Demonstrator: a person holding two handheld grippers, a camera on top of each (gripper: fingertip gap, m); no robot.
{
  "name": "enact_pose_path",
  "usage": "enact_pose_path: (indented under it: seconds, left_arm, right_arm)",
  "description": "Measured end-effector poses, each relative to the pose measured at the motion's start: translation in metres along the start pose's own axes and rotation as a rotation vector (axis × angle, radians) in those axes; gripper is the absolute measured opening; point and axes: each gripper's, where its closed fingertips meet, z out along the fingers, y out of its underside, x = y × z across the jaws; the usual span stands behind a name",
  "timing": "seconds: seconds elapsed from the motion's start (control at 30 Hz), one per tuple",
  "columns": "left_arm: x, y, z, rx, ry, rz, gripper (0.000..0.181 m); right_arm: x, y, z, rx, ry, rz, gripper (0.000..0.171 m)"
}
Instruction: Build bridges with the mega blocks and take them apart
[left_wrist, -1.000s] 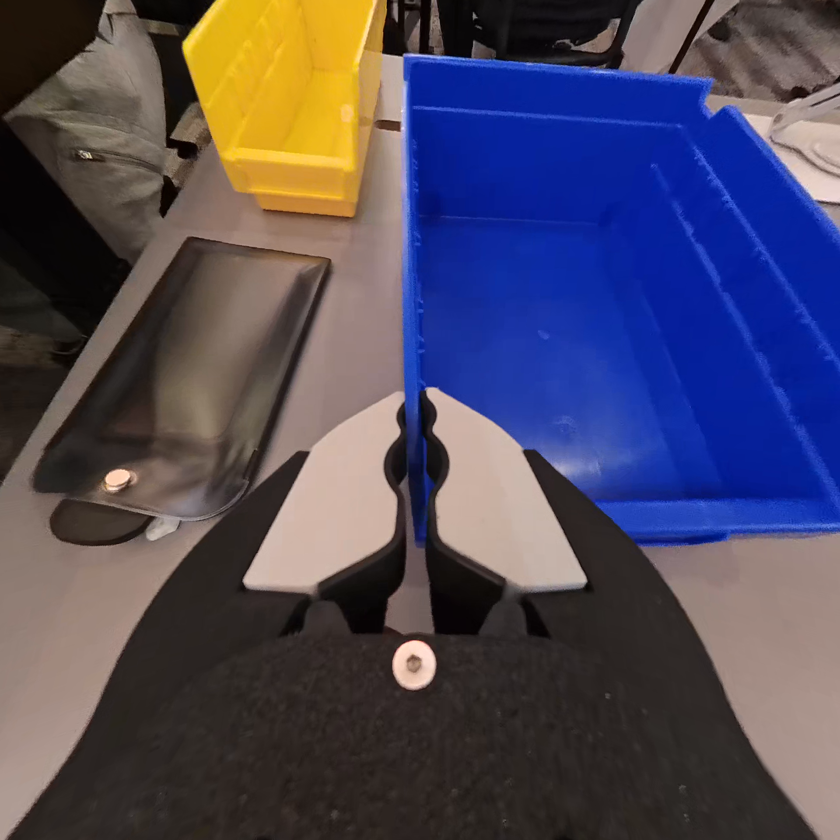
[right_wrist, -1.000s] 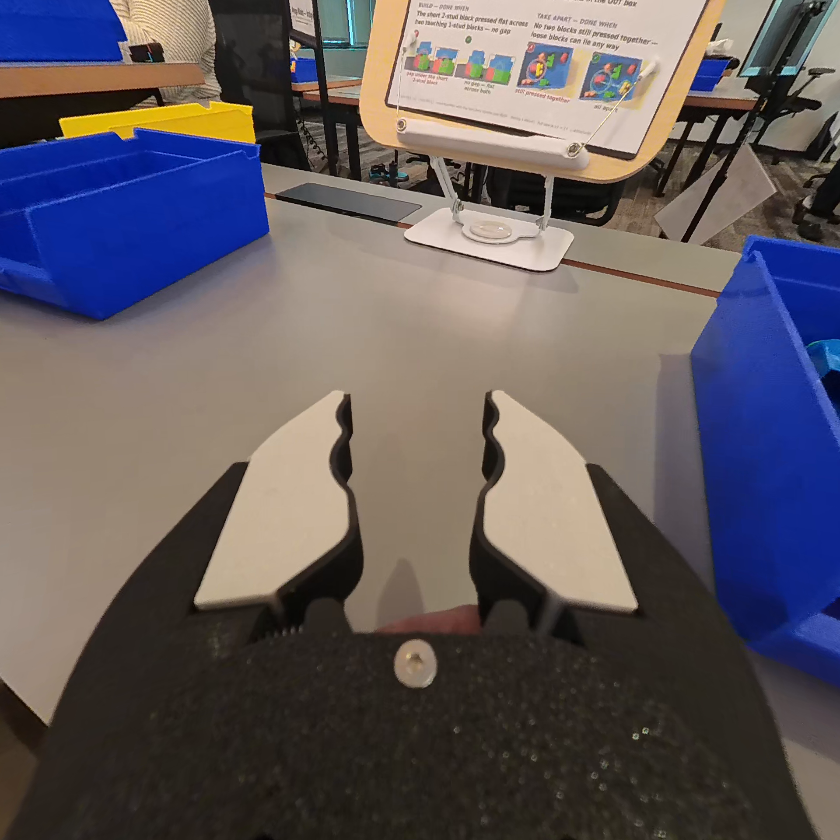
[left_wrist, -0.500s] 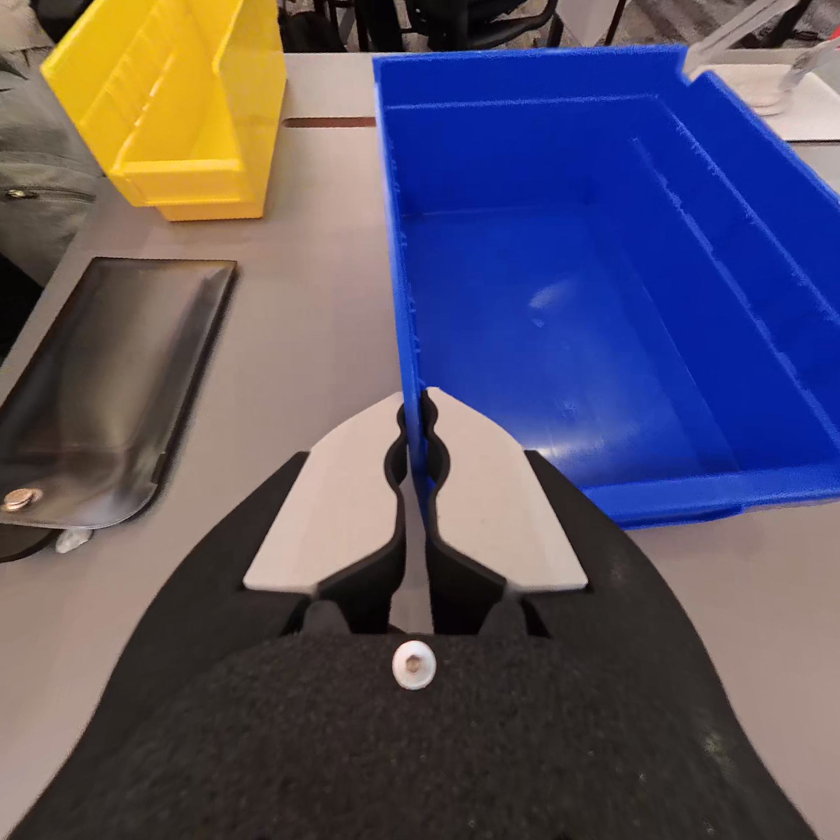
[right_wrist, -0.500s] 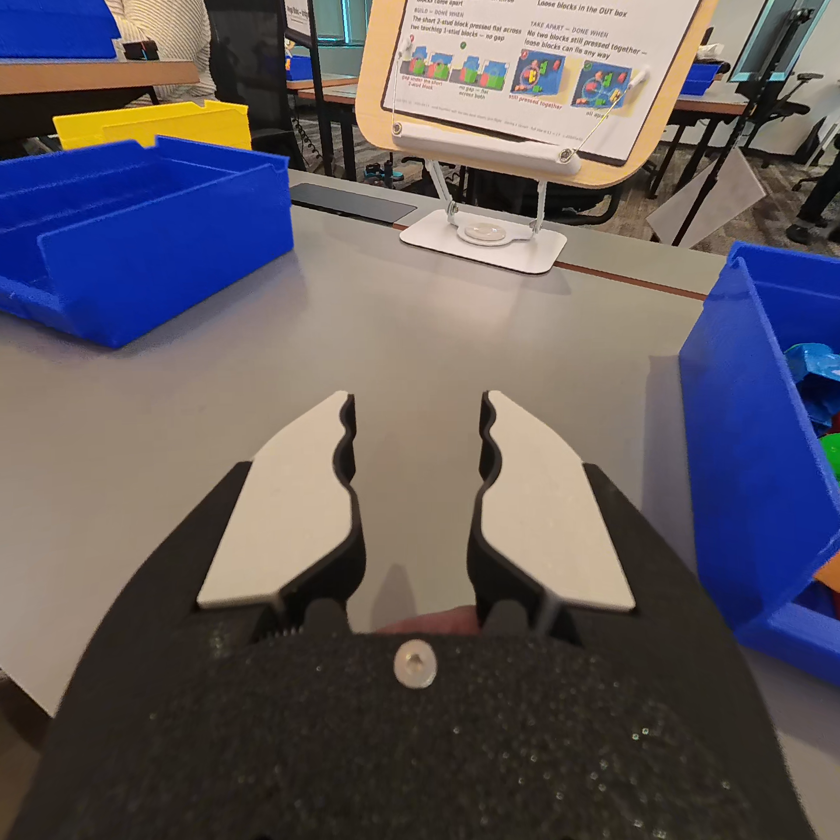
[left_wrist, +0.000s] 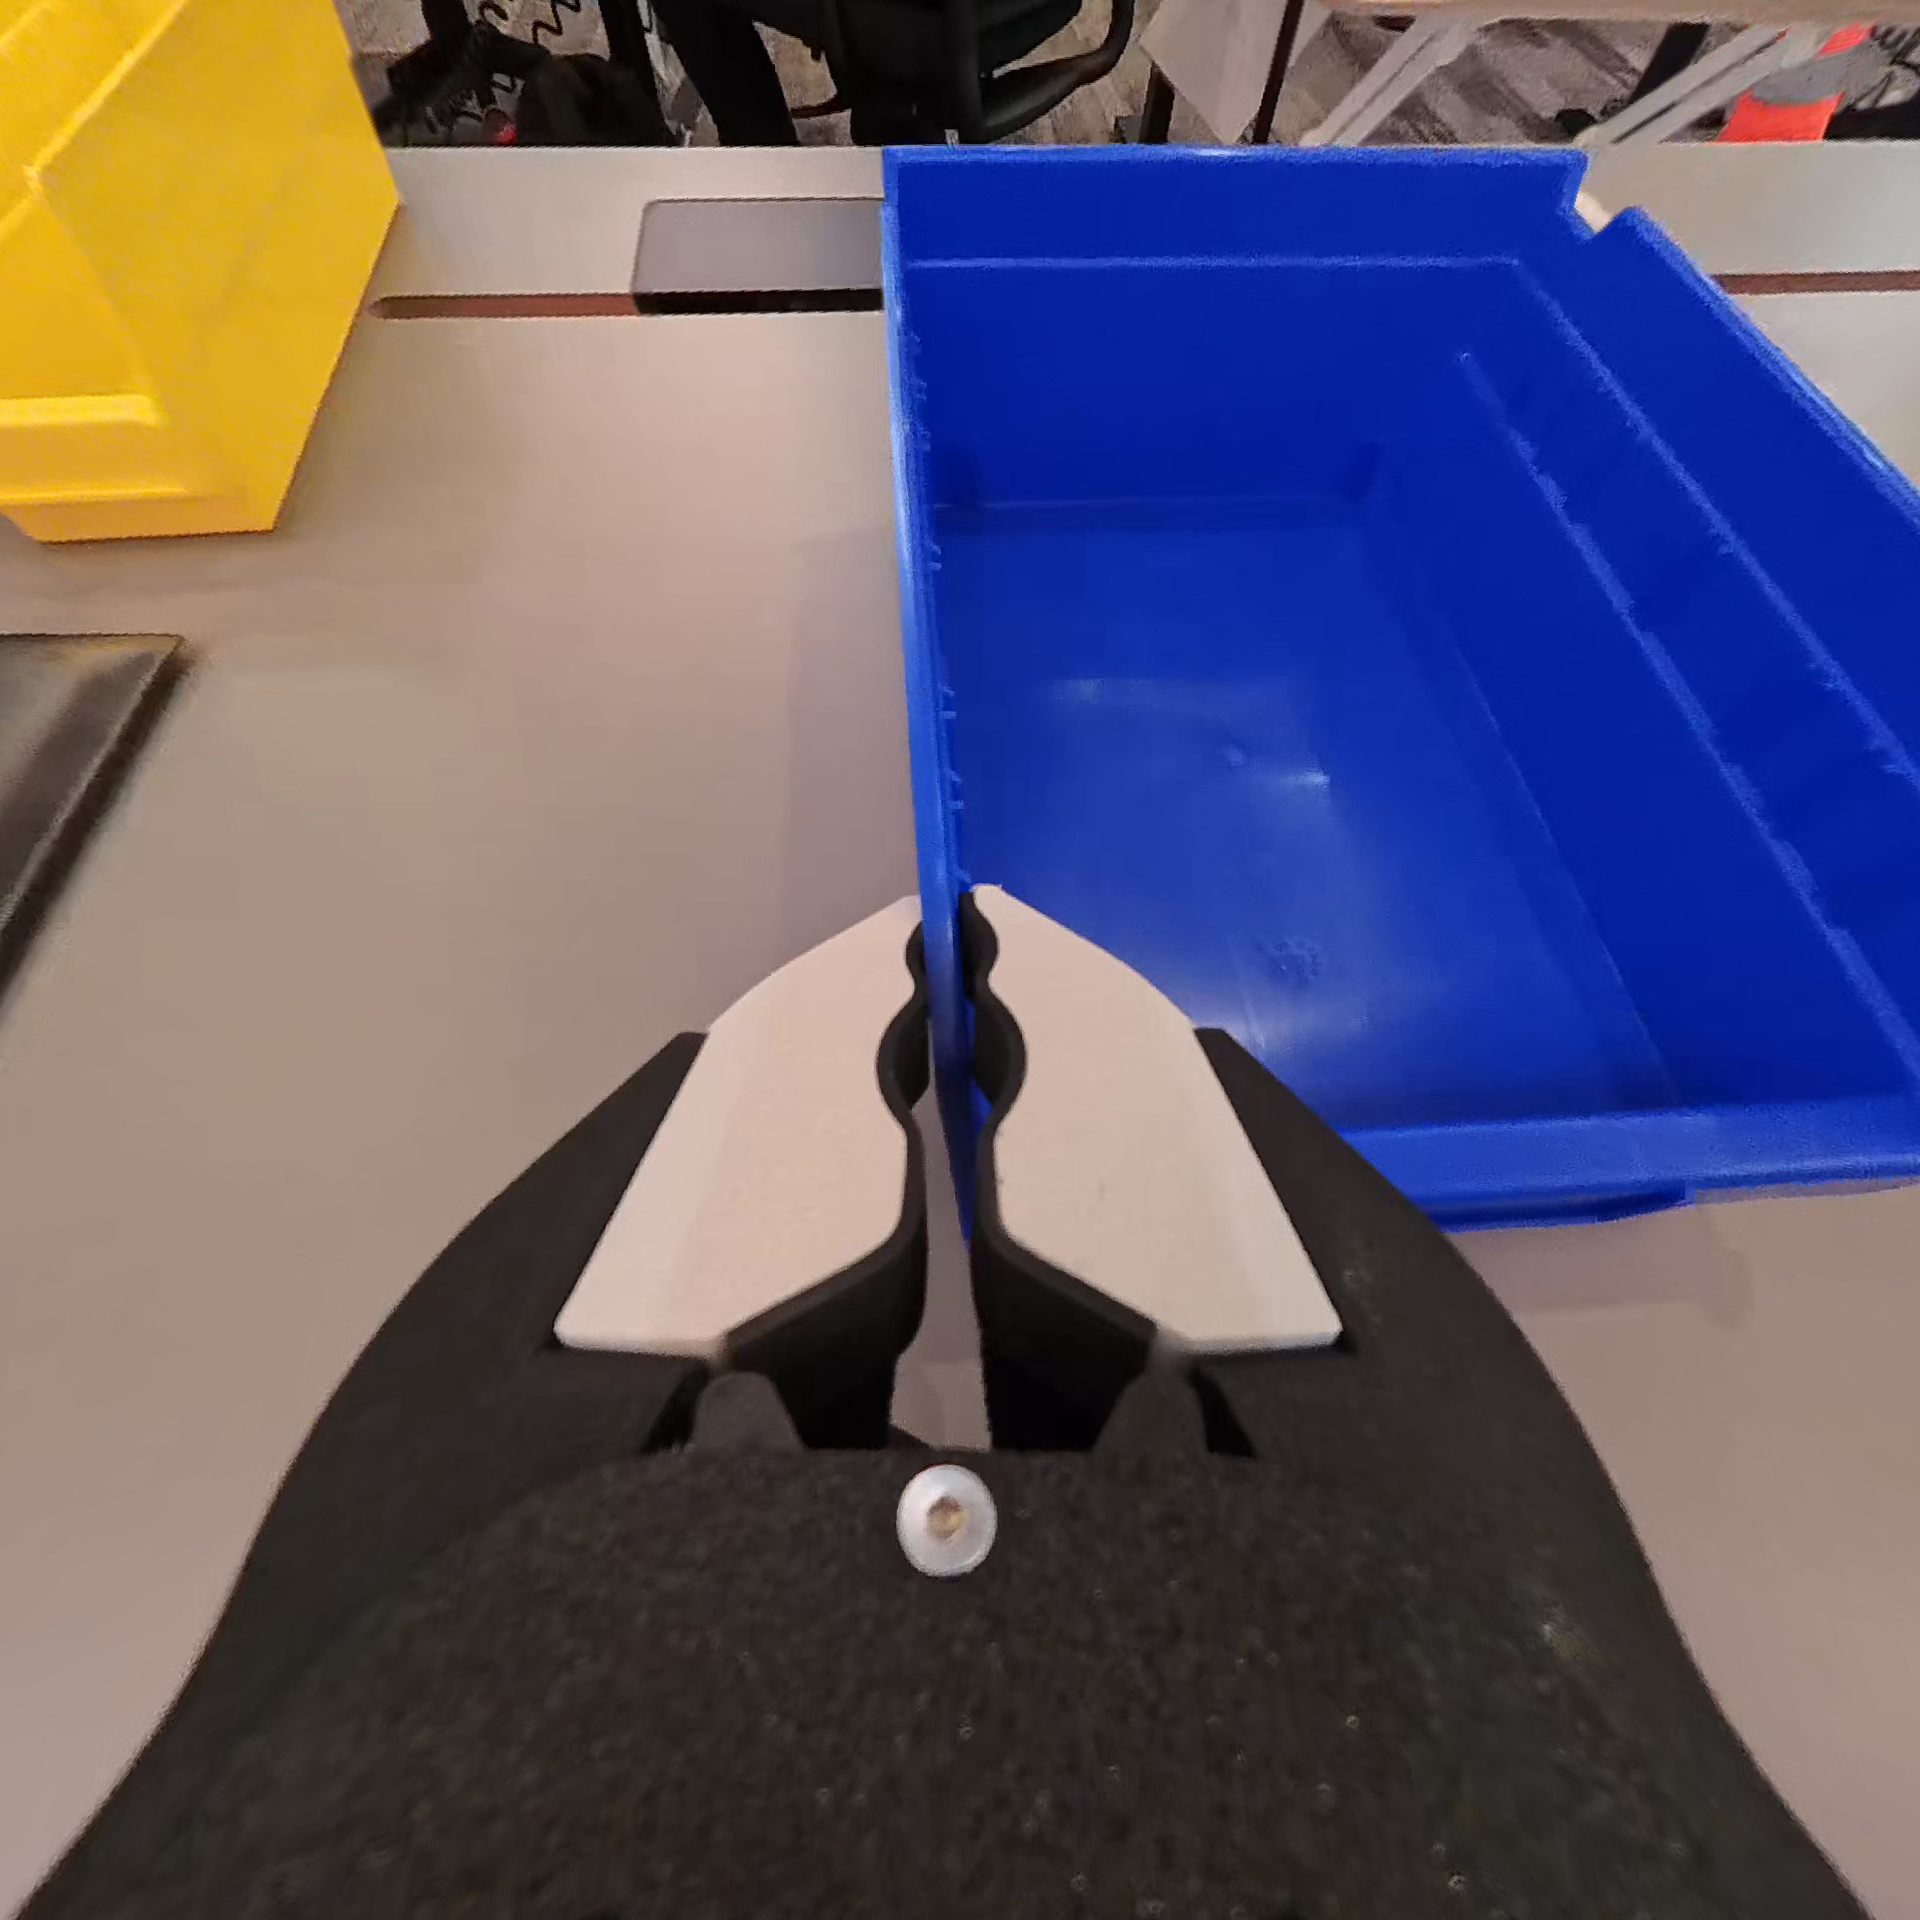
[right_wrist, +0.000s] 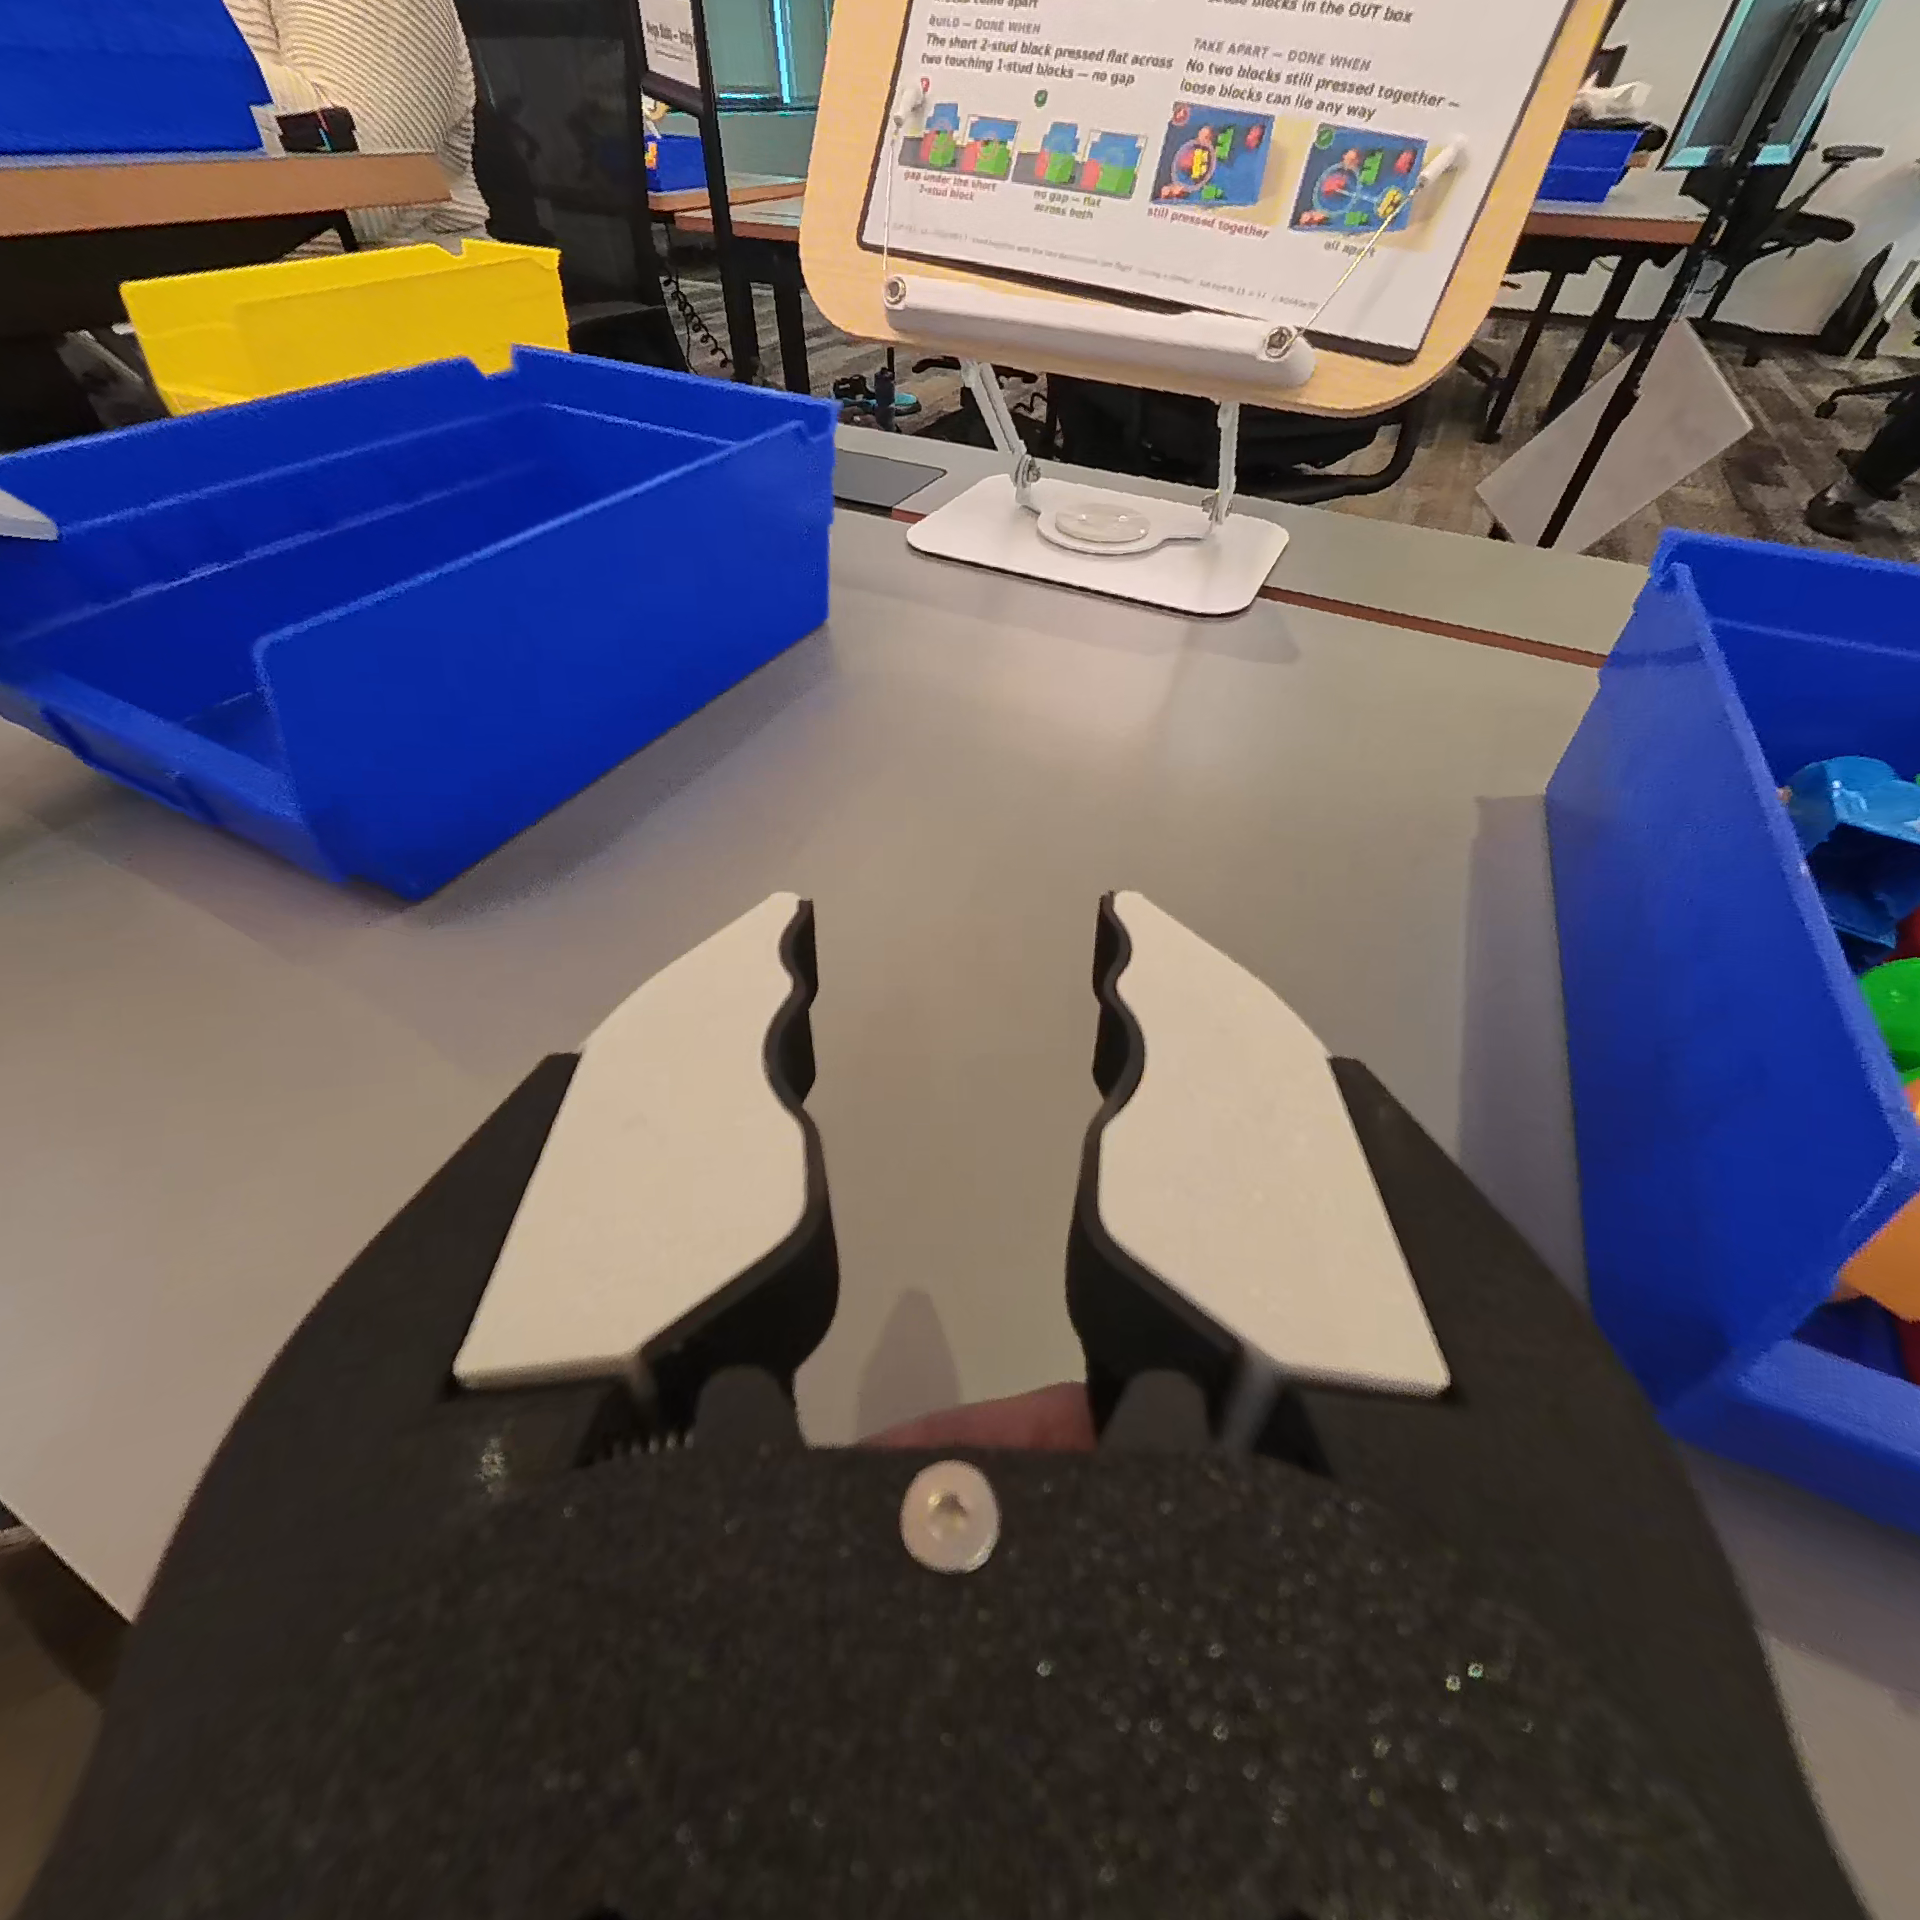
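- The left gripper (left_wrist: 943, 914) is level and low over the grey table (left_wrist: 468, 831); its two fingers are pinched on the near left wall of the empty blue bin (left_wrist: 1351, 727), one finger outside the wall and one inside.
- The right gripper (right_wrist: 954, 914) is held over bare table and points toward the far edge. Its fingers stand well apart with nothing between them.
- A bit of a fingertip (right_wrist: 987, 1429) shows just behind the base of the right gripper's fingers.
- Two blue bins are in sight: the empty one ahead and to the left of the right gripper, and a second blue bin (right_wrist: 1704, 987) close on its right.
- One yellow bin (left_wrist: 156, 312) sits ahead and to the left of the left gripper, apart from the empty blue bin.
- The blocks (right_wrist: 1860, 831) lie loose in the second blue bin, to the right of the right gripper: a light blue one with a round stud, a green one below it, and bits of orange and red at the frame edge. Their number cannot be told, since the bin wall and frame edge cut them off.
- One instruction board (right_wrist: 1174, 166) on a white stand is straight ahead of the right gripper, at the far edge of the table.
- One black flat pouch (left_wrist: 62, 748) lies left of the left gripper.
- A person in a striped top (right_wrist: 364, 104) sits far off, ahead and to the left of the right gripper.
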Motion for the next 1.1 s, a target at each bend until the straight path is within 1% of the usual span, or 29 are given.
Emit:
enact_pose_path:
  seconds: [0.27,0.53,0.6,0.63,0.7,0.77,0.8,1.0,1.1]
  left_arm:
    - [0.061,-0.001,0.008,0.002,0.011,0.017,0.002]
    - [0.112,-0.001,0.009,-0.002,0.031,-0.046,0.002]
    - [0.126,0.000,0.009,0.005,0.028,-0.036,0.003]
    - [0.133,0.000,0.009,0.010,0.031,-0.025,0.004]
    - [0.148,0.003,0.008,0.013,0.065,-0.004,0.014]
    - [0.156,0.004,0.008,0.012,0.076,-0.001,0.030]
    - [0.157,0.003,0.006,0.022,0.075,-0.001,0.034]
    - [0.157,-0.018,-0.018,0.106,0.074,0.034,0.036]
    - [0.168,-0.028,-0.034,0.163,0.094,0.062,0.035]
  right_arm:
    - [0.008,0.002,-0.005,0.005,0.007,0.015,0.051]
    - [0.018,0.006,-0.011,0.001,0.018,0.033,0.050]
    - [0.020,0.007,-0.013,0.000,0.020,0.040,0.050]
    - [0.021,0.008,-0.013,-0.001,0.021,0.041,0.050]
    - [0.023,0.009,-0.014,-0.003,0.026,0.040,0.050]
    - [0.024,0.010,-0.015,-0.008,0.027,0.040,0.050]
    - [0.025,0.010,-0.015,-0.009,0.029,0.038,0.050]
    - [0.033,0.009,-0.019,-0.005,0.052,0.031,0.050]
    - [0.042,0.010,-0.022,-0.010,0.074,0.032,0.050]
